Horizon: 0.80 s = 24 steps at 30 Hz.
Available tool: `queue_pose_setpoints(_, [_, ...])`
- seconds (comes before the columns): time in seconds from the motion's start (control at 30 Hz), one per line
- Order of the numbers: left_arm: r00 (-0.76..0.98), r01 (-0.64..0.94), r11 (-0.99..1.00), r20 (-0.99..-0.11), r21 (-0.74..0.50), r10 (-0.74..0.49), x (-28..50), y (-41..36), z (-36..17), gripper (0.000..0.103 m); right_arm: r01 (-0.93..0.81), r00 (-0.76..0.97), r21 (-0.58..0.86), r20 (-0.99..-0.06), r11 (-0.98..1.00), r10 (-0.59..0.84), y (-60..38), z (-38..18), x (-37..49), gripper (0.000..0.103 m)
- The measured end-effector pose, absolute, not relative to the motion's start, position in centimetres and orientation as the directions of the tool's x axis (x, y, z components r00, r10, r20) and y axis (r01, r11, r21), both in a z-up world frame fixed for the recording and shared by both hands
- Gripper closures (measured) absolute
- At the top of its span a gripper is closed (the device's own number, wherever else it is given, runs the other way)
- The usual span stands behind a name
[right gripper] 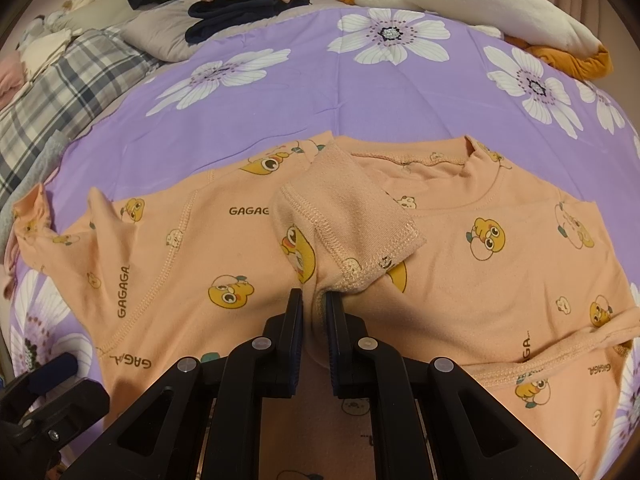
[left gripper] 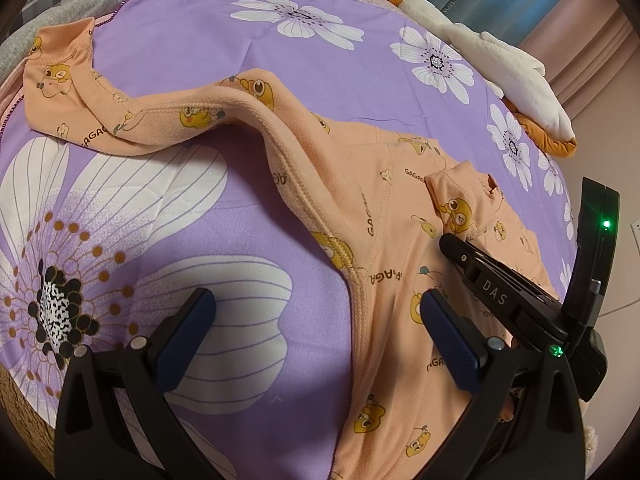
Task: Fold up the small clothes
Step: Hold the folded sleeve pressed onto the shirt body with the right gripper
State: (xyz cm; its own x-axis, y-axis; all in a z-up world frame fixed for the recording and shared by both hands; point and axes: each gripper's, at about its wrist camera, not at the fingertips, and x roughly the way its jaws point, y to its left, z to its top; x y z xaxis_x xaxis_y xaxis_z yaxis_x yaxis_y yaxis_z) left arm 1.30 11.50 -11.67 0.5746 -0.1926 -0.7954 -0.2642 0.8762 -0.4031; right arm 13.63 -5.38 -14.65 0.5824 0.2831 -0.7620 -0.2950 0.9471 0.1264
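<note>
**Shirt partly folded, right gripper clamped on cloth**

The peach shirt (right gripper: 460, 264) with duck prints lies spread on the purple sheet (right gripper: 320, 96), collar toward the far side. A bunch of its cloth, seams outward, is doubled over the chest. The right gripper (right gripper: 314, 312) is clenched on that bunch at its near end, jaws nearly together with cloth between them. The left gripper (left gripper: 316, 320) is released, jaws wide apart and grasping nothing, one finger over the sheet and the other over the shirt's edge. One sleeve (left gripper: 64, 92) trails out across the sheet. Folded clothes (right gripper: 240, 4) and a white plush (right gripper: 480, 8) lie at the far edge.
</note>
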Motion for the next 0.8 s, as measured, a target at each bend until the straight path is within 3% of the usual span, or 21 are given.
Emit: queue_pose_setpoints(0.8, [0.570,-0.260,0.883,-0.800,-0.392,-0.187,1.61,11.64,-12.03,0.001,-0.295,0.586,0.115,-0.762,0.949,0.275,-5.30,-14.64,13.63,0.095])
